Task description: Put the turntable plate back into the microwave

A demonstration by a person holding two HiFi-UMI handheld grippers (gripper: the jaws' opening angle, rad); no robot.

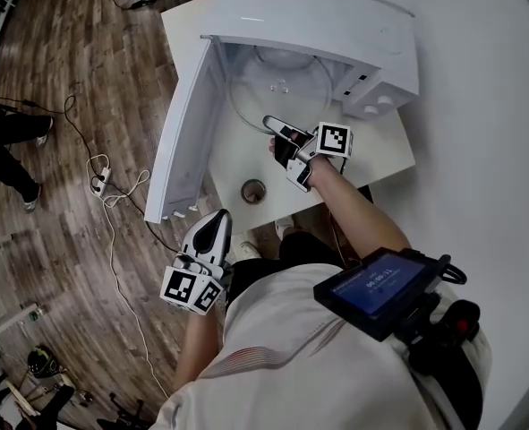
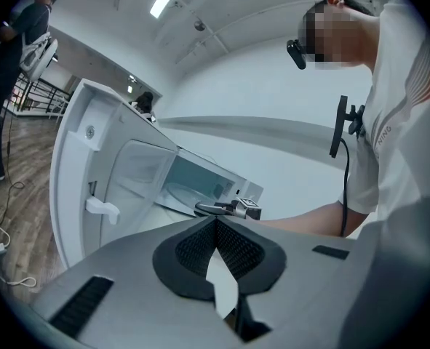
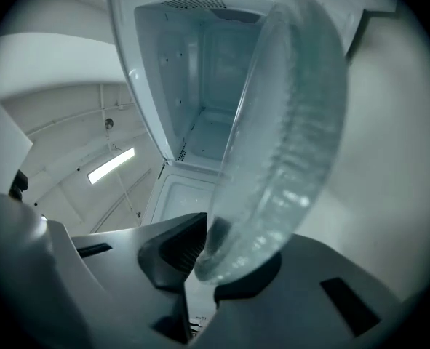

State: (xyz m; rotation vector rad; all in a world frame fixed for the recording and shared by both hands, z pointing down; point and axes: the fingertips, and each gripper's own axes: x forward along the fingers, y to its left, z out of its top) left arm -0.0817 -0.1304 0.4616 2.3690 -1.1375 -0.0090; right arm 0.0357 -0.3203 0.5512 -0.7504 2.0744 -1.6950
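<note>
Right gripper [image 3: 206, 266] is clamped on the rim of the glass turntable plate [image 3: 291, 144], holding it at the mouth of the open microwave [image 1: 336, 21] — its door [image 1: 179, 141] swung wide. Left gripper [image 2: 215, 227] is pinched together on nothing, low beside the white table [image 1: 233, 164].

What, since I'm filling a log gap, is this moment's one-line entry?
right tongs: shut on turntable plate | plate: before open microwave | left tongs: shut, empty

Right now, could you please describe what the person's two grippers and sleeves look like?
Both the left gripper and right gripper have pale grey tapering jaws with black textured pads, each carrying a white cube of black square markers. The shirt is white, short-sleeved.
</note>
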